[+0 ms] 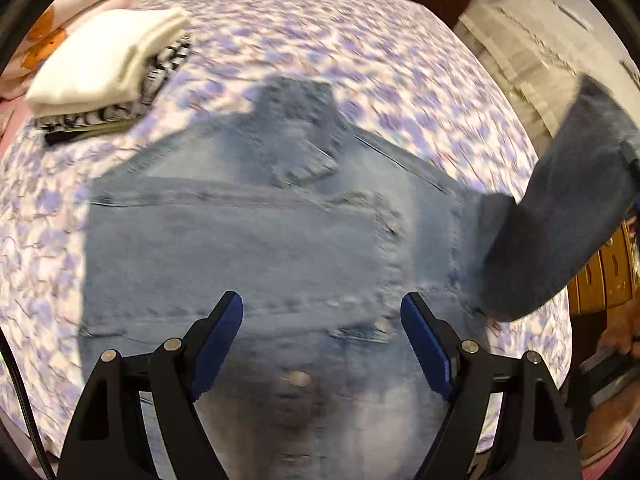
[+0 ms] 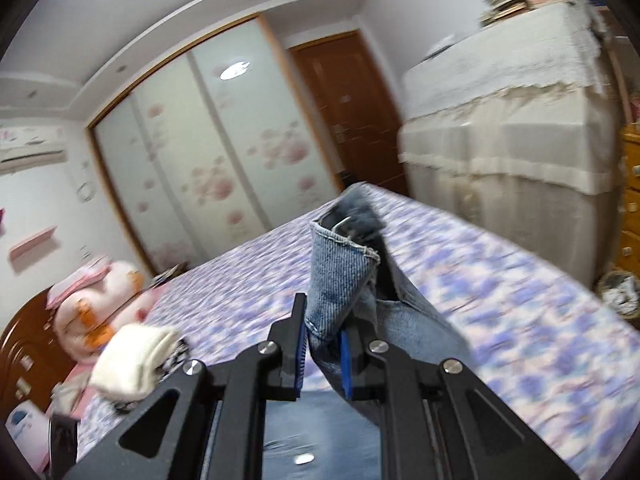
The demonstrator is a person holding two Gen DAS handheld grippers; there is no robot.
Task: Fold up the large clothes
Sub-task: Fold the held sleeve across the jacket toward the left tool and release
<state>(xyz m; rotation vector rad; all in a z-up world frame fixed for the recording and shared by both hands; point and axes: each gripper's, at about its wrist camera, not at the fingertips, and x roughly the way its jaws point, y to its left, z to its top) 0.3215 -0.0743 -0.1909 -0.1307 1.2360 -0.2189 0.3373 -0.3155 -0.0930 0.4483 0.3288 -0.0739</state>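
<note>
A light-blue denim jacket (image 1: 248,240) lies spread on the purple-flowered bed (image 1: 360,48). My left gripper (image 1: 322,312) hangs open above the jacket's front, nothing between its blue pads, metal buttons below it. One sleeve (image 1: 560,208) is lifted up at the right edge of the left wrist view. In the right wrist view, my right gripper (image 2: 325,320) is shut on the denim sleeve cuff (image 2: 340,276), which stands up out of the pads above the bed (image 2: 500,280). The rest of the jacket (image 2: 316,436) shows below the fingers.
A folded pile, white garment (image 1: 104,60) on striped ones, sits at the bed's far left, also seen as the white pile (image 2: 136,352). Pink pillows (image 2: 100,300) lie by the wooden headboard. A cloth-covered cabinet (image 2: 512,128), wooden drawers (image 1: 600,276) and a person's hand (image 1: 620,332) are at the right.
</note>
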